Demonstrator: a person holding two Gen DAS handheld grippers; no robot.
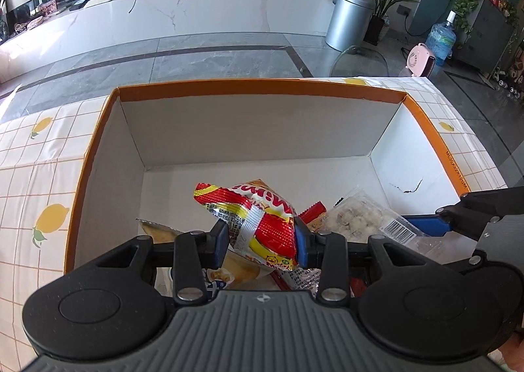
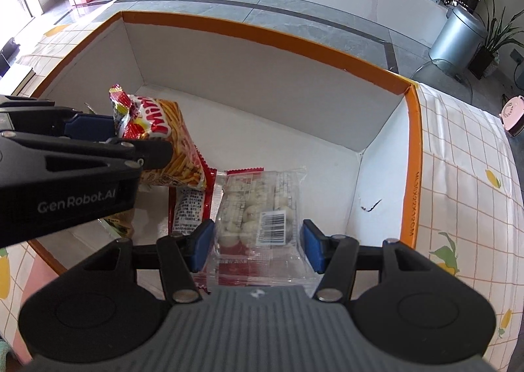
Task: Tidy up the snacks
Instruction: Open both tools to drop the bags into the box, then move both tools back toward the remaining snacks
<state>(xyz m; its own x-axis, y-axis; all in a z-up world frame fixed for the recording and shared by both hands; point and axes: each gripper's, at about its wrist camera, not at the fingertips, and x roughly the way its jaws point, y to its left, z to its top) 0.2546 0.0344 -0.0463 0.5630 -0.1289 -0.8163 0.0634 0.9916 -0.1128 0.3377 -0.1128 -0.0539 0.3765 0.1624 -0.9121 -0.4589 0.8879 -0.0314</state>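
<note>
An orange-rimmed cardboard box (image 1: 262, 85) (image 2: 268, 36) with white inner walls stands on the table. My left gripper (image 1: 262, 239) (image 2: 131, 139) is shut on a red and yellow snack bag (image 1: 258, 208) (image 2: 170, 142) and holds it inside the box, over other packets. My right gripper (image 2: 257, 245) (image 1: 442, 221) is to its right, also inside the box. It is shut on a clear pack of white ball snacks (image 2: 255, 208) (image 1: 357, 218) that has a barcode label. A red packet (image 2: 190, 205) and a beige bag (image 1: 157, 231) lie on the box floor beneath.
The box sits on a white checked tablecloth with lemon prints (image 1: 39, 175) (image 2: 465, 182). The box's right wall has a small tear (image 2: 370, 205). Past the table are a grey tiled floor, a silver bin (image 1: 350, 21) and a long white counter (image 1: 196, 14).
</note>
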